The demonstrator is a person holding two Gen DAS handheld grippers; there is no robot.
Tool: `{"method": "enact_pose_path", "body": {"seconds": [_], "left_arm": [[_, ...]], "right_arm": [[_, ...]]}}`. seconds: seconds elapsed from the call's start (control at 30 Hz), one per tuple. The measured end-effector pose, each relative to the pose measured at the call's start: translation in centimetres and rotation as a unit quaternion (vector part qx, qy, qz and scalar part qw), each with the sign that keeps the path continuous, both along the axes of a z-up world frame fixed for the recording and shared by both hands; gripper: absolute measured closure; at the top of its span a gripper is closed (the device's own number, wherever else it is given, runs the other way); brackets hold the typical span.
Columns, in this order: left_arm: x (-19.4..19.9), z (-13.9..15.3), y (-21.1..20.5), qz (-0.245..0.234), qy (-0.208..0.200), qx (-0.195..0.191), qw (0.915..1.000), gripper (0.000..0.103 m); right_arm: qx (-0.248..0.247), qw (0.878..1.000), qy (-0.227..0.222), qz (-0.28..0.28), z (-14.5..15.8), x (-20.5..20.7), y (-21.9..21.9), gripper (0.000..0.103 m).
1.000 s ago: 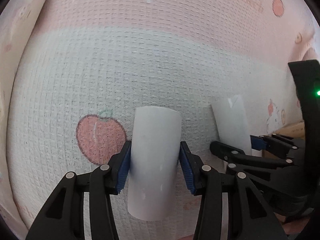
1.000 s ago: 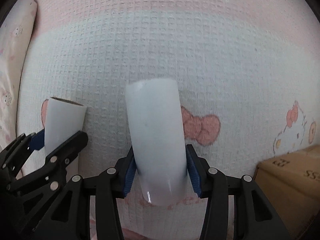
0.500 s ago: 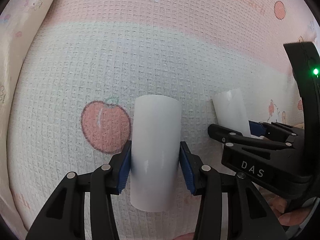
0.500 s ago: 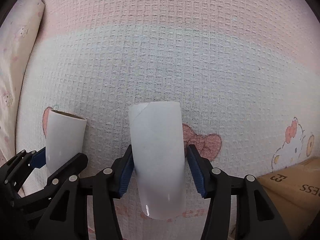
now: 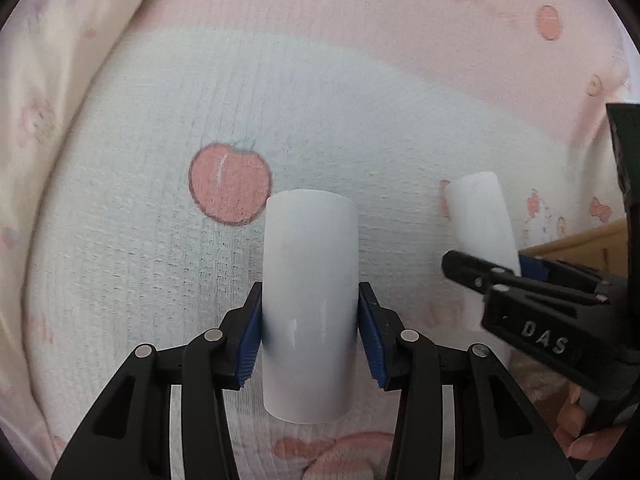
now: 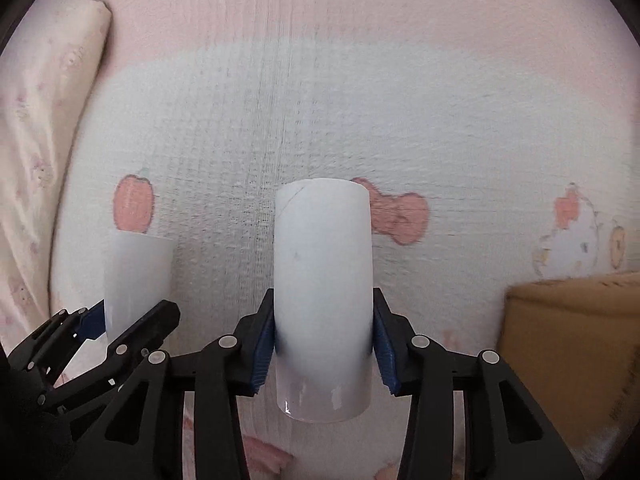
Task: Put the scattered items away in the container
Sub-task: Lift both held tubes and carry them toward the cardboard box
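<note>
My left gripper pinches one white tube; my right gripper pinches a second tube. Both sit above the blanket, left of the cardboard box.

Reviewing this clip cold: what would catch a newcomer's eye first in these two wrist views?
First, the matching pair: the left gripper is clamped on a white tube, and the right gripper grips a second white tube, side by side above the bedding. Next, the waffle blanket with its red apple print behind them, and a brown cardboard box at the lower right of the right wrist view.
</note>
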State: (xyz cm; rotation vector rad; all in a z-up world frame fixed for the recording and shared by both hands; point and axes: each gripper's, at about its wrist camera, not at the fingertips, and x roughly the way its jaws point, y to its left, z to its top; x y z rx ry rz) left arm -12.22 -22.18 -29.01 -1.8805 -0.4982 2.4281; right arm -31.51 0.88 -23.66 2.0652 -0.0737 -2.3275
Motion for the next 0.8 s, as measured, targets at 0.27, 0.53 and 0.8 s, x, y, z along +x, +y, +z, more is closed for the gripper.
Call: {"method": "enact_pose_path", "body": {"seconds": [0.27, 0.53, 0.8], "left_arm": [[1.8, 8.8, 3.4, -0.027, 0.111, -0.045, 0.9924, 0.055], [5.6, 15.9, 3.9, -0.039, 0.175, -0.07, 0.9813, 0.055], [10.4, 23.3, 5.4, -0.069, 0.268, -0.085, 0.9572, 0.055]], "right_arm": [[-0.011, 0.997, 0.074, -0.024, 7.4, 3.5, 2.6, 0.062], [-0.009, 0.988, 0.149, -0.036, 11.3, 6.0, 2.5, 0.062], [0.008, 0.971, 0.228, -0.073, 18.8, 11.4, 4.3, 0.062]]}}
